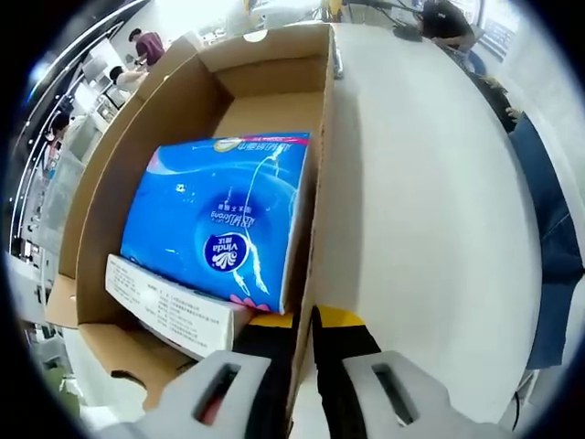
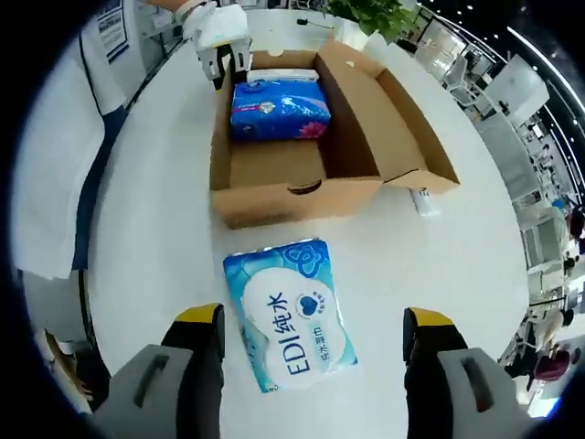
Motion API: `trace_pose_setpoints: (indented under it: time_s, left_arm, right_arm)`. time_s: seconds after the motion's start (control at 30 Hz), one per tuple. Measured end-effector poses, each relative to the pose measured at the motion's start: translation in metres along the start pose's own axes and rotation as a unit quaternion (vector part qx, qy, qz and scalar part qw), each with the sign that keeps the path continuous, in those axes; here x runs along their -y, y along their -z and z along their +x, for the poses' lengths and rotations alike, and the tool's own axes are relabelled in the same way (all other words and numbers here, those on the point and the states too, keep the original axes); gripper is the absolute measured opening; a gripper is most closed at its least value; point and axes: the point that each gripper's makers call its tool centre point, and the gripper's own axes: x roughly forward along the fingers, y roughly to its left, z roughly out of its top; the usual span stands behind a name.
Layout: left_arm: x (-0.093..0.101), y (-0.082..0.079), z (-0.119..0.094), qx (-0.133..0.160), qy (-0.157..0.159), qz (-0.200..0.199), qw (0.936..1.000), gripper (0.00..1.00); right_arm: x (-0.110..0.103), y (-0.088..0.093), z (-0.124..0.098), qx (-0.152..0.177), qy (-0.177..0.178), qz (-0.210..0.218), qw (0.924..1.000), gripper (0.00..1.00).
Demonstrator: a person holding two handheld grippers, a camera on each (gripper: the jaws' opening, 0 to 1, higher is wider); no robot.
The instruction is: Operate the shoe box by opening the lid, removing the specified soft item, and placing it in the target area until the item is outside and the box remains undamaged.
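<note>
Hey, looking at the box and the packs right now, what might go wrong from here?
1. The left gripper is clamped on the thin side wall of the cardboard box; pulling or twisting there could crease or tear it.
2. The blue tissue pack inside sits tight against that same wall, so lifting it could drag the box.
3. The right gripper stands open around the wet-wipe pack already on the table; closing hard could squash the soft pack.

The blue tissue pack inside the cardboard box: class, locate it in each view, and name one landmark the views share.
Left gripper view: blue tissue pack at centre-left, inside the cardboard box, just beyond the left tongs.
Right gripper view: blue tissue pack at upper centre, at the box's far end.
Shared landmark: the open cardboard box.
</note>
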Motion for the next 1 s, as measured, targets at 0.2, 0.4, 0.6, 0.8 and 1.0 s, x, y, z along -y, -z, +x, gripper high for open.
trace_pose_setpoints:
  time_s: [0.2, 0.4, 0.6, 0.8, 1.0]
  left_arm:
    - [0.0, 0.001, 0.0, 0.0, 0.0, 0.003, 1.0, 0.05]
    - [-0.001, 0.001, 0.001, 0.0, 0.0, 0.005, 1.0, 0.05]
    - [-0.001, -0.001, 0.0, 0.002, -0.006, 0.021, 0.9998, 0.05]
    - [-0.002, -0.001, 0.0, 0.005, -0.007, 0.032, 0.9995, 0.05]
    - [-0.003, 0.0, 0.001, 0.005, -0.002, 0.022, 0.9997, 0.05]
  right_arm:
    - [0.008, -0.004, -0.025, 0.001, 0.031, 0.1, 0.9945, 0.82]
    - [0.005, -0.008, -0.037, -0.007, 0.032, 0.167, 0.9854, 0.83]
    - [-0.008, -0.023, -0.038, 0.016, 0.034, 0.216, 0.9756, 0.84]
    - [-0.02, -0.061, -0.029, 0.074, 0.029, 0.312, 0.9467, 0.84]
    - [-0.038, -0.086, -0.026, 0.087, 0.021, 0.354, 0.9309, 0.81]
